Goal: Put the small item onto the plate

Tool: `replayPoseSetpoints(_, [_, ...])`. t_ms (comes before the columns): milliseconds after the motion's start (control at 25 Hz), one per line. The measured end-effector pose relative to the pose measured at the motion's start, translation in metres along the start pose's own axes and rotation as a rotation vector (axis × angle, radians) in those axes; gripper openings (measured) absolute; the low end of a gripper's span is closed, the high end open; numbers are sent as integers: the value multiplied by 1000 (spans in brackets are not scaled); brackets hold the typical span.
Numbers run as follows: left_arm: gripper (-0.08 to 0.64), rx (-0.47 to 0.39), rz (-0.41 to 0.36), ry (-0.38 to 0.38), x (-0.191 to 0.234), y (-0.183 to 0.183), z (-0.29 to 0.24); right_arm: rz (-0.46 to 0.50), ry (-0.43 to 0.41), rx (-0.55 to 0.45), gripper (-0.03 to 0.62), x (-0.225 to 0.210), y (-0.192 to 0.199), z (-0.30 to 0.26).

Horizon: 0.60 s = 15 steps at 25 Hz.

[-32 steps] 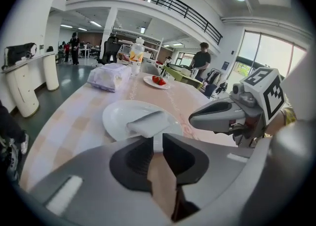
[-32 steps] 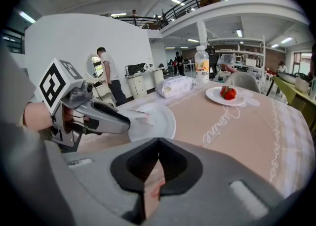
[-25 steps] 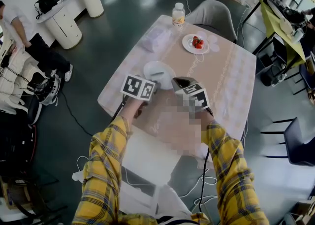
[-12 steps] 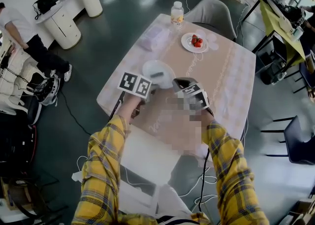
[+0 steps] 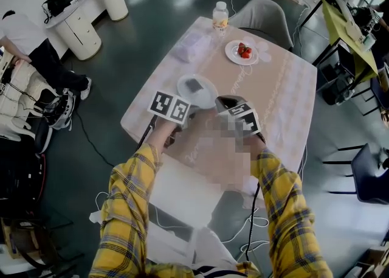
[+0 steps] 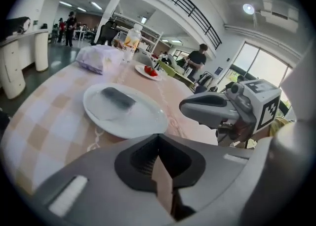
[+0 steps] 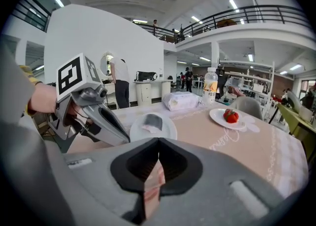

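Small item point(image 5: 193, 85), dark & flat, lies on the white plate point(image 5: 182, 95), slightly past its middle as seen from the grippers. Plate sits by the left edge of the tabletop point(image 5: 273, 106), closer to the near-left corner than the far one. Left gripper point(image 7: 113, 133) is just short of the plate's near rim, nose aimed at it, jaws fully together w/ nothing btwn them. Item lies ahead of its tips, apart from them, untouched. Right gripper point(image 6: 190, 107) hangs just beside the left one, off the plate's near-right rim, jaws likewise closed & empty. Further back: second plate point(image 5: 228, 58) w/ red fruit point(image 5: 244, 52) toward the far edge, bottle point(image 5: 220, 18) at the far corner, pale wrapped pack point(image 5: 191, 45) along the left edge btwn bottle & white plate. Grey chair point(image 5: 264, 18) stands at the far edge.
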<state>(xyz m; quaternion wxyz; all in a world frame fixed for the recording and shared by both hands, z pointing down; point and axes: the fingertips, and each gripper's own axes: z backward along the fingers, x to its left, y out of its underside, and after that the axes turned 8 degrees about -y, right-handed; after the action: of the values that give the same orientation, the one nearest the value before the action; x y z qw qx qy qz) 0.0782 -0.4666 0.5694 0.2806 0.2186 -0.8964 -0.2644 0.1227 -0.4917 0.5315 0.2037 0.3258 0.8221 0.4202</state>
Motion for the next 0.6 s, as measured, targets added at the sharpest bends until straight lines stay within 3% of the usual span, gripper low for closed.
replayPoseSetpoints(160, [3, -101, 16, -18, 3, -10, 9, 2, -6, -1, -3, 3, 1, 2])
replayPoseSetpoints(600, [5, -477, -89, -152, 3, -42, 62, -31, -17, -1, -3, 22, 3, 10])
